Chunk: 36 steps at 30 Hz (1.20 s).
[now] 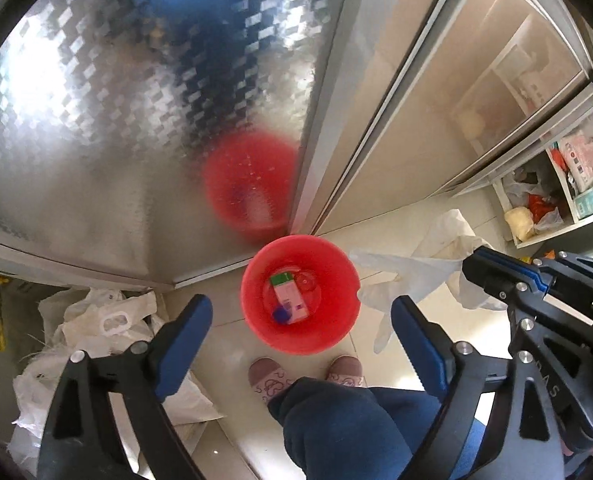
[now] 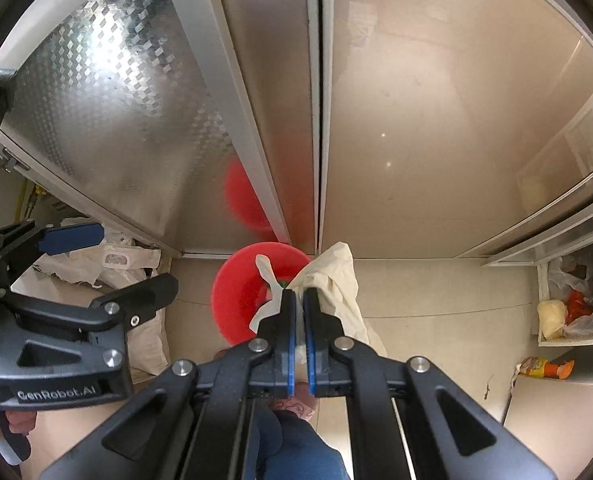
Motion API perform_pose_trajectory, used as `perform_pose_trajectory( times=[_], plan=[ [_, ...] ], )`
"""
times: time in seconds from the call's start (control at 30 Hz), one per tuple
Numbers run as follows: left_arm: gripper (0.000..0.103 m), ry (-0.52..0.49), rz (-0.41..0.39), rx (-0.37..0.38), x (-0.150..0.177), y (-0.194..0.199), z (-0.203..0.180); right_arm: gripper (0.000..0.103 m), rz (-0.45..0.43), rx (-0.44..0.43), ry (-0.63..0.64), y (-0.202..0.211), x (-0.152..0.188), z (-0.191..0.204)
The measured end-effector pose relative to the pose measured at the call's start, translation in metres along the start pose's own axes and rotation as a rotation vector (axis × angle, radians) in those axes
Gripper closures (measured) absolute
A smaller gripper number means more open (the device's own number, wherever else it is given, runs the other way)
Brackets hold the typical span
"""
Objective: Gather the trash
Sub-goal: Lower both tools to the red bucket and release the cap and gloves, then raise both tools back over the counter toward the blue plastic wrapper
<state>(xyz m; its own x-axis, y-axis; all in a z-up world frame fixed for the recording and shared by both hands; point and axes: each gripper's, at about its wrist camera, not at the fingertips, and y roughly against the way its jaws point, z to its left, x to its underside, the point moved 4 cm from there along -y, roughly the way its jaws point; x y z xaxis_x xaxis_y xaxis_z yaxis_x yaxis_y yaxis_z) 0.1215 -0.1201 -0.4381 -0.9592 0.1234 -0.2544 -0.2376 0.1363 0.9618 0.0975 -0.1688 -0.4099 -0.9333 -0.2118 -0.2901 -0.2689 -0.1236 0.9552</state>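
Note:
A red bucket (image 1: 300, 294) stands on the tiled floor by the cabinet corner. It holds a pink and green box (image 1: 290, 294) and a blue cap (image 1: 281, 314). My left gripper (image 1: 300, 320) is open and empty, high above the bucket. My right gripper (image 2: 299, 308) is shut on a white disposable glove (image 2: 338, 280) and holds it just right of the bucket (image 2: 240, 292). The glove (image 1: 412, 268) hangs with its fingers by the bucket's right rim in the left wrist view, where the right gripper (image 1: 480, 276) shows too.
Shiny metal cabinet doors (image 1: 136, 120) rise behind the bucket. White plastic bags (image 1: 108, 320) lie at the left. An open shelf (image 1: 552, 200) with packets is at the right. A person's slippered feet (image 1: 268, 376) stand just before the bucket. An orange packet (image 2: 544, 368) lies on the floor.

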Motion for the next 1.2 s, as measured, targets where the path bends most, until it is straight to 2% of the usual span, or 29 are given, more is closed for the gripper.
perform_pose_trajectory(
  times=[0.1,0.27,0.4,0.57,0.6,0.67,0.73,0.83,1.0,1.2],
  plan=[
    [0.011,0.021,-0.005,0.010,0.002,0.003,0.011,0.099,0.008,-0.008,0.018,0.007,0.000,-0.002],
    [0.000,0.046,-0.015,-0.029,0.007,0.008,0.028,0.099,0.015,-0.007,0.026,0.001,-0.001,0.007],
    [0.000,0.040,-0.037,-0.088,0.011,0.015,0.038,0.099,0.028,-0.015,0.043,-0.008,0.000,0.019],
    [0.000,0.089,-0.033,-0.091,0.020,0.015,0.057,0.097,0.026,-0.004,0.070,-0.013,-0.001,0.028],
    [0.000,0.097,-0.031,-0.093,0.021,0.016,0.060,0.088,0.027,0.001,0.079,-0.013,-0.001,0.030],
    [0.000,0.114,-0.029,-0.094,0.024,0.019,0.065,0.057,0.030,0.000,0.086,-0.011,0.000,0.032],
    [0.000,0.127,-0.027,-0.093,0.026,0.025,0.068,0.055,0.031,0.004,0.094,-0.005,-0.001,0.035],
    [0.000,0.143,-0.021,-0.085,0.028,0.037,0.071,0.038,0.028,0.007,0.100,0.009,-0.004,0.039],
    [0.000,0.149,-0.043,-0.096,0.025,0.086,0.069,0.033,0.002,0.001,0.125,0.053,-0.014,0.045],
    [0.000,0.165,-0.095,-0.131,0.012,0.169,0.063,0.027,-0.054,-0.021,0.176,0.129,-0.039,0.055]
  ],
)
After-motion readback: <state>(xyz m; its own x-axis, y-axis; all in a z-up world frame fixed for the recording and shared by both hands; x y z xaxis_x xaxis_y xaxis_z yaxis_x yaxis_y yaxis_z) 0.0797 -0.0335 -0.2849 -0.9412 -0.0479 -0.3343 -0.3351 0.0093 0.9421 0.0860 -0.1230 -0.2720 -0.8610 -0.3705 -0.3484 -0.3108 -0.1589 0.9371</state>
